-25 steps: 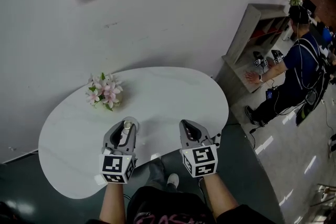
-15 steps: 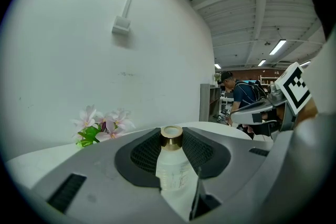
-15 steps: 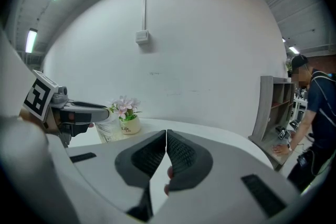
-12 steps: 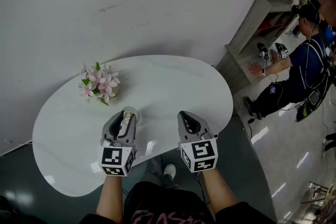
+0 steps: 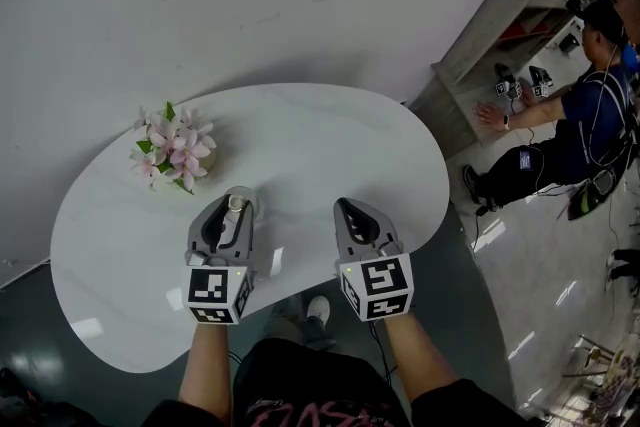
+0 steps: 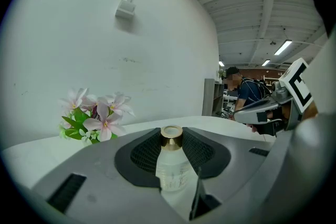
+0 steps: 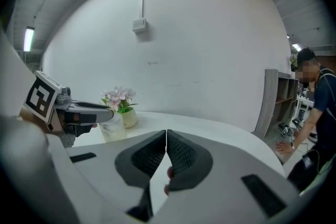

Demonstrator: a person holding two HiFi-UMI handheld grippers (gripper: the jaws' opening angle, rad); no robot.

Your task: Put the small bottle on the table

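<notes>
Left gripper [image 5: 230, 211]: jaws closed on the bottle, 1 pad against each side of its body.
Right gripper [image 7: 166, 136]: jaws together, pads meeting, nothing between them.
Bottle [image 6: 171, 168]: small, clear, upright, with a gold cap [image 6: 171, 136]. It is held over the near part of the table, level with the right gripper. No view shows whether its base touches the top.
Writing, bottle: faint grey print on the body, too small to read.
Writing, grippers: 2 marker cubes [image 5: 213, 293] [image 5: 378, 285] with black-and-white square patterns and no letters.
Brands: none legible in any view.
Table [image 5: 330, 145]: white, rounded, set against a white wall.
Flowers [image 5: 170, 147]: pink and white with green leaves, on the table's far left, well apart from the bottle.
Head view only: the table's whole outline, both forearms, and a grey shelf [image 5: 500, 25] to the right.
Left gripper view only: the gold cap from the side, the print, and a wall box [image 6: 125, 9] with a cable rising from it.
Right gripper view only: the flowers' cream pot [image 7: 128, 118], and the bottle side-on under the left gripper, its base hidden by the right gripper's own body.
Person [image 5: 580, 115]: stands by the shelf, 1 hand on it.
</notes>
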